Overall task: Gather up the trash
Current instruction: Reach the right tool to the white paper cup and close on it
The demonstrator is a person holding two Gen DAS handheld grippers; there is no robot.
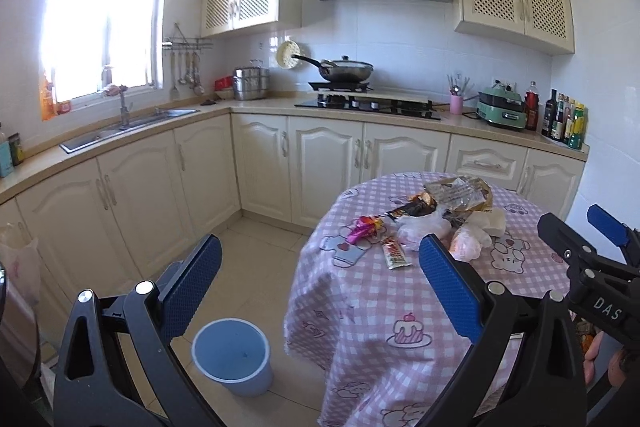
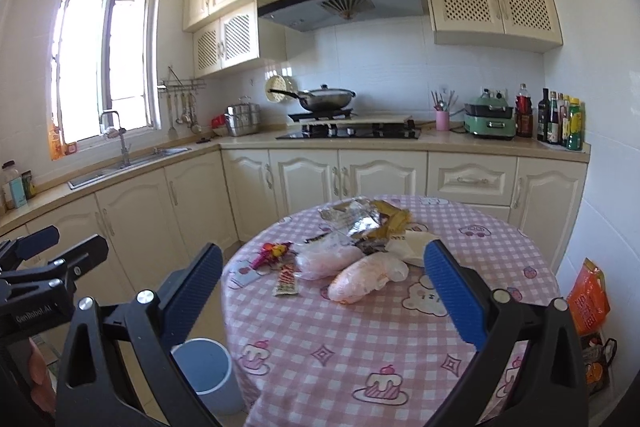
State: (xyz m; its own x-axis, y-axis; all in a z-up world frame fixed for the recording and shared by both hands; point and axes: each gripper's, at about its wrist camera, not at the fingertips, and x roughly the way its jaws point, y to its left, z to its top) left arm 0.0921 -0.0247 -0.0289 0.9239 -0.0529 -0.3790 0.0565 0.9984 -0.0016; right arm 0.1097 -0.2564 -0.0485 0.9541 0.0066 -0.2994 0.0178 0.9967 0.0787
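We hold the left gripper and right gripper jaws apart, empty. Wrappers and bags lie mid-table; bin stands by its left edge.

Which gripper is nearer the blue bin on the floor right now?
Left. The left gripper is open above the floor beside the table, with the blue bin just below it. The right gripper is open over the tablecloth, with the bin off to its lower left.
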